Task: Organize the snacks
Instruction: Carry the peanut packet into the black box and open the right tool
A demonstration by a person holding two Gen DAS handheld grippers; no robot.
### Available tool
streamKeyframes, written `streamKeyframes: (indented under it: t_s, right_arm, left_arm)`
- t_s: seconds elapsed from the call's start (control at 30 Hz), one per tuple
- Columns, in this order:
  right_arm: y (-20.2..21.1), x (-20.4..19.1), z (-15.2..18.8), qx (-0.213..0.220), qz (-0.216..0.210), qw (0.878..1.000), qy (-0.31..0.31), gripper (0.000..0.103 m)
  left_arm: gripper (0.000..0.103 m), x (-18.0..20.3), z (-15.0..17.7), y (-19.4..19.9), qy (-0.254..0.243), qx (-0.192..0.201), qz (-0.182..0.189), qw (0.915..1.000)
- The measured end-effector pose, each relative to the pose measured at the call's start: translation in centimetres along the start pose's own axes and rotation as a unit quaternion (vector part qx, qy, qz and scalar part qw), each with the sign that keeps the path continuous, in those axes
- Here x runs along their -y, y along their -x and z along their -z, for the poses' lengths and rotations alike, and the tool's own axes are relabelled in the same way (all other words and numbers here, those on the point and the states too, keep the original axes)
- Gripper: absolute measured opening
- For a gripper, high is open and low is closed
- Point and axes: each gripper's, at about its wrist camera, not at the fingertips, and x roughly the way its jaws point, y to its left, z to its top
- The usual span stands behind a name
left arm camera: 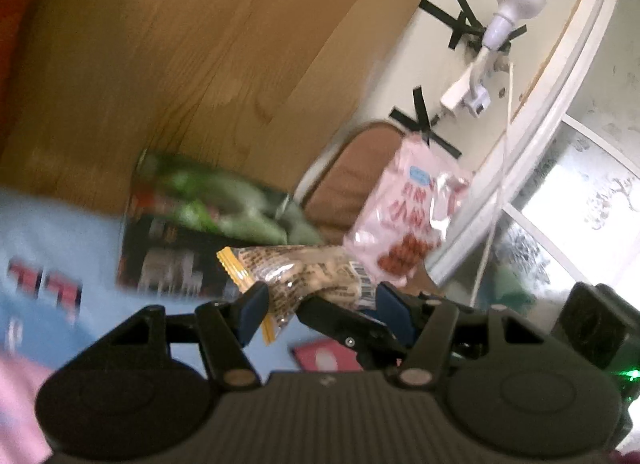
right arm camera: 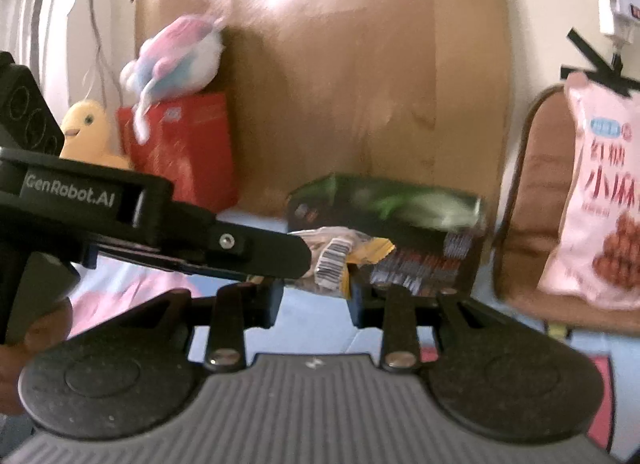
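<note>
Currently left gripper (left arm camera: 316,300) is clamped on the peanut packet (left arm camera: 304,272), whose long axis runs crosswise between the fingers, yellow sealed end leftward. Right gripper (right arm camera: 316,300) stands parted just beneath the packet, barcode end facing it. Beyond: dark snack box (right arm camera: 400,232), pink bag (right arm camera: 600,192).

We see a clear peanut packet (left arm camera: 304,272) with yellow ends and a black-and-white barcode. At two o'clock from it a pink bag (left arm camera: 404,220) bears red characters and a blue label. At ten o'clock lies a dark box (left arm camera: 192,232) splashed green. Our black gripper fingers (left arm camera: 252,312) carry blue pads.
</note>
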Motion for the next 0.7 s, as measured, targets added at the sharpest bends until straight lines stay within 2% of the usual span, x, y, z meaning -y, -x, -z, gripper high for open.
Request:
streamKeyframes:
  t_s: [0.1,0.2,0.33,0.37,0.4,0.47,0.53,0.6,0.7]
  right_arm:
    - [-1.9,2.0,-2.2,0.008,0.005,1.0,-0.005,0.036]
    - [-4.7,3.9,-3.6,-0.004,0.008,1.0,-0.013,0.036]
    - [-8.4,5.2,-4.0,-0.032,0.009,0.999,-0.01,0.049]
    - [-9.0,5.3,-4.0,-0.042,0.007,0.999,-0.004,0.055]
    - [-9.4,5.3,-3.9,-0.047,0.012,0.999,0.006,0.056]
    - [-8.9,5.4,-3.9,-0.039,0.03,0.999,0.016,0.064]
    - [-7.0,6.1,-3.6,-0.026,0.029,0.999,0.008,0.064]
    - [-4.7,7.1,-2.9,-0.031,0.018,0.999,-0.01,0.064]
    - [-0.5,7.7,-0.7,-0.051,-0.029,0.998,-0.032,0.064]
  left_arm:
    - [0.06,-0.6,-2.5,-2.5,-0.005,0.004,-0.01,0.9999]
    - [0.061,-2.0,-4.1,-5.2,0.003,-0.002,-0.029,0.9996]
    - [0.061,-4.0,-4.7,-7.7,0.02,-0.009,-0.066,0.9976]
    - [0.061,-4.3,-4.7,-7.6,0.022,-0.007,-0.077,0.9967]
    - [0.062,-4.4,-4.7,-7.2,0.025,0.0,-0.078,0.9966]
    - [0.065,-4.5,-4.5,-5.7,0.027,0.016,-0.066,0.9974]
    - [0.065,-4.2,-3.7,-3.8,0.024,0.019,-0.056,0.998]
    - [0.065,-3.7,-2.0,-1.7,0.024,-0.002,-0.045,0.9987]
    - [0.067,-3.2,1.8,0.6,0.035,-0.042,-0.015,0.9984]
